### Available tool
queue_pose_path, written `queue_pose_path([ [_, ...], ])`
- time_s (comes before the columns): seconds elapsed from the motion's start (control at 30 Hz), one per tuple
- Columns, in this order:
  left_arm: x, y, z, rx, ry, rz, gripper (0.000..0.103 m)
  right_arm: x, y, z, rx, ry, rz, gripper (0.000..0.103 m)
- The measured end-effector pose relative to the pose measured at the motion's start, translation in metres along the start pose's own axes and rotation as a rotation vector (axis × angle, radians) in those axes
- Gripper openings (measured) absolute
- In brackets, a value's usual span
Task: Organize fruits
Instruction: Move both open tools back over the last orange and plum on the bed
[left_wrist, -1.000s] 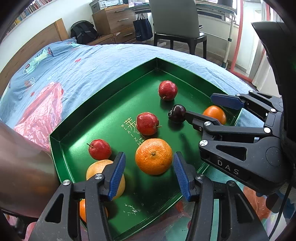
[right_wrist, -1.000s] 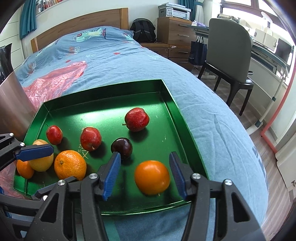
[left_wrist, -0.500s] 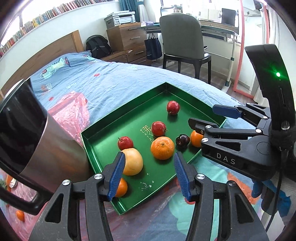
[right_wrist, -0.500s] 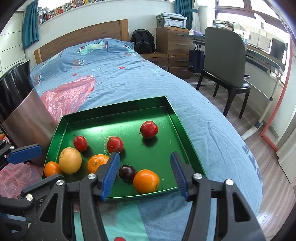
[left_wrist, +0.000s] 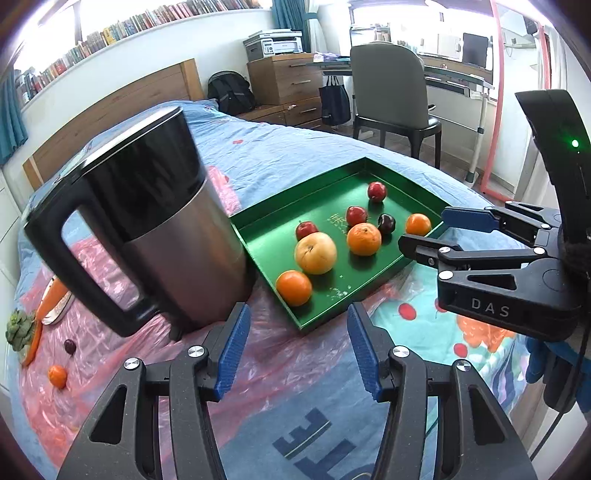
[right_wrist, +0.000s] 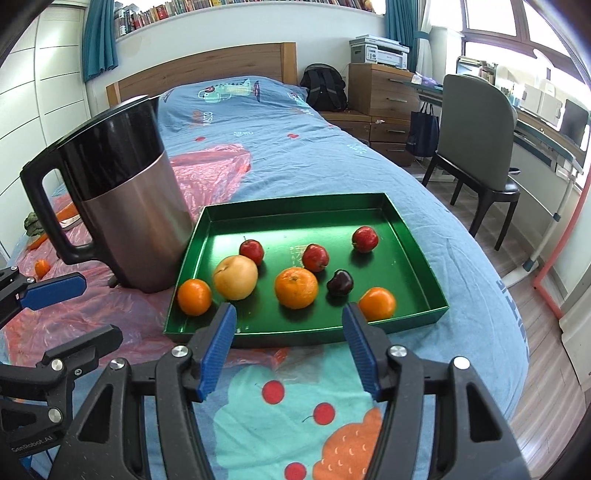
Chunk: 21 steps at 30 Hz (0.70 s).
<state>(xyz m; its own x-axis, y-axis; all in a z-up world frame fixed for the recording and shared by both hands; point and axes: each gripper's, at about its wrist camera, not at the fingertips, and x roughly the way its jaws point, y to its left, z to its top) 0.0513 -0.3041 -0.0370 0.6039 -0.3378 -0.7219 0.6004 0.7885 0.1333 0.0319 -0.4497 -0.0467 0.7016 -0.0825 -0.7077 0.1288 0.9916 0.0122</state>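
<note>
Currently both grippers hang above the bedspread short of the tray, and neither holds anything. The left gripper (left_wrist: 293, 349) has its blue pads apart with only pink plastic sheet (left_wrist: 122, 373) showing between them; the right gripper (right_wrist: 288, 349) likewise stands with its fingers apart and empty.

Reading left to right in the left wrist view:
1. A leafy green item (left_wrist: 18, 330) and an orange object lie at the far left edge; their exact nature cannot be told.
2. One small dark fruit (left_wrist: 69, 346) and one small orange fruit (left_wrist: 57, 376) rest on the plastic sheet, well apart from the tray.
3. A steel kettle (left_wrist: 155, 236) with a black handle stands upright, just beside the tray's left wall.
4. The green tray (left_wrist: 325, 317) holds eight fruits: an orange (left_wrist: 294, 287) near the front corner, a yellow pear-like fruit (left_wrist: 315, 252), a larger orange (left_wrist: 364, 239), three red fruits, a dark plum (left_wrist: 386, 223) and a further orange (left_wrist: 417, 224) at the right wall.

Progress assessment: most fruit appears collected in the tray. The two loose fruits on the sheet probably remain to be moved, so the task looks largely but not wholly complete.

Surface: a bed with a blue patterned cover. Room: wooden headboard, bookshelf high on the wall, backpack, drawer unit with printer, chair and desk to the right.
</note>
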Motion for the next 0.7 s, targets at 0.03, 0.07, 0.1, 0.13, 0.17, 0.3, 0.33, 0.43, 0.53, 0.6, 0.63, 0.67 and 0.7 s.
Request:
queue_pose_path([
  [0.03,-0.003,0.005,-0.005,-0.009,-0.001,0.007,0.049,-0.003,0.006,-0.001,-0.010,0.000,0.006,0.103],
  [0.07,-0.007,0.010,-0.010,-0.022,-0.002,0.012,0.049,-0.005,0.012,-0.003,-0.019,0.001,0.012,0.103],
  [0.1,-0.010,0.015,-0.015,-0.035,-0.003,0.020,0.049,-0.008,0.017,-0.004,-0.028,0.001,0.020,0.103],
  [0.13,-0.014,0.021,-0.019,-0.048,-0.004,0.026,0.049,-0.010,0.024,-0.004,-0.037,0.002,0.027,0.103],
  [0.17,-0.016,0.027,-0.022,-0.062,-0.004,0.031,0.049,-0.012,0.030,-0.005,-0.047,0.004,0.032,0.103],
  [0.3,-0.027,0.050,-0.035,-0.116,-0.004,0.054,0.049,-0.016,0.055,-0.009,-0.070,0.014,0.067,0.103],
  [0.33,-0.029,0.055,-0.038,-0.125,-0.006,0.061,0.049,-0.016,0.061,-0.010,-0.078,0.016,0.075,0.103],
  [0.43,-0.036,0.071,-0.048,-0.159,-0.007,0.085,0.049,-0.016,0.082,-0.014,-0.107,0.027,0.098,0.103],
  [0.53,-0.043,0.091,-0.062,-0.192,-0.006,0.119,0.049,-0.015,0.106,-0.018,-0.143,0.042,0.128,0.103],
  [0.6,-0.046,0.106,-0.071,-0.220,0.002,0.144,0.051,-0.013,0.122,-0.021,-0.170,0.052,0.148,0.103],
  [0.63,-0.047,0.114,-0.075,-0.234,0.005,0.155,0.052,-0.012,0.129,-0.023,-0.180,0.058,0.160,0.103],
  [0.67,-0.048,0.122,-0.079,-0.248,0.010,0.168,0.052,-0.010,0.137,-0.024,-0.192,0.064,0.172,0.103],
  [0.7,-0.049,0.129,-0.084,-0.262,0.014,0.179,0.052,-0.010,0.146,-0.025,-0.204,0.068,0.184,0.103],
])
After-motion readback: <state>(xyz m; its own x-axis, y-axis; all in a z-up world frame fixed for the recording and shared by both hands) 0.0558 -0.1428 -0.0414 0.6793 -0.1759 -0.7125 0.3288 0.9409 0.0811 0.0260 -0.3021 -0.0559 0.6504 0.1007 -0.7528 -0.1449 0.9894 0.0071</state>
